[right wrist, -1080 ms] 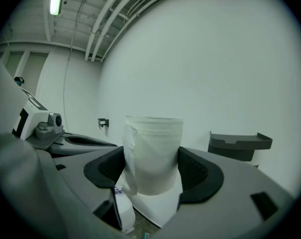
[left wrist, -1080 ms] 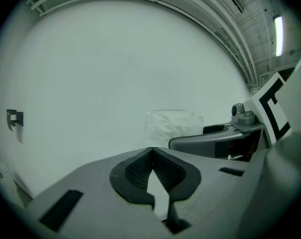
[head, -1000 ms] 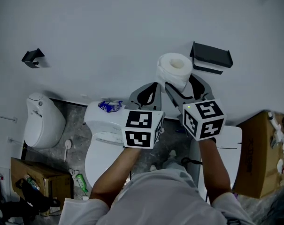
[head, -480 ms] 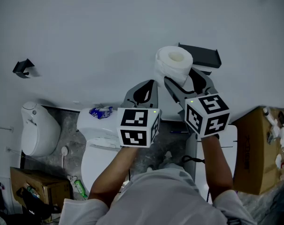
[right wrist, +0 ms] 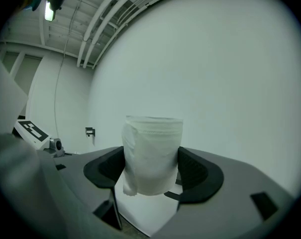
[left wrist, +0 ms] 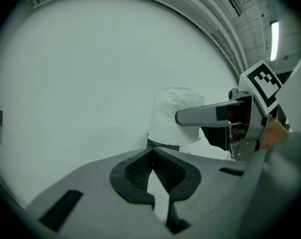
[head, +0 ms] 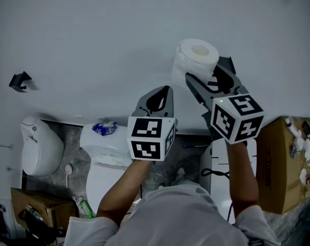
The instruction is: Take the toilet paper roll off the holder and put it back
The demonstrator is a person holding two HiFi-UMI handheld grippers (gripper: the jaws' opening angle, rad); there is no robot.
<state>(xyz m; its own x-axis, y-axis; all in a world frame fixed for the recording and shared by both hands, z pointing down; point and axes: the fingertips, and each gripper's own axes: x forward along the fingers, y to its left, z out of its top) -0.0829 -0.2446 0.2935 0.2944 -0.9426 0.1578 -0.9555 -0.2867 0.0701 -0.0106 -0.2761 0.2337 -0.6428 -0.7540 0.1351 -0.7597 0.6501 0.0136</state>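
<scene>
Right gripper (head: 205,77) is clamping the toilet paper roll (right wrist: 152,153) between its pads, roll upright, up in front of the white wall (head: 93,29). Left gripper (left wrist: 154,172) is hovering just beside it, jaws together, empty, with the toilet (head: 108,152) below.

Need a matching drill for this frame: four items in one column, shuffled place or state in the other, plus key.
Column 1
1. white toilet paper roll
2. left tool
3. crumpled blue packet
4. small black wall fixture

Column 2
A. jaws together, nothing between them
B. on the white toilet tank
C. clamped in the right tool
D. on the wall, far left in the head view

Pairs: 1-C, 2-A, 3-B, 4-D
</scene>
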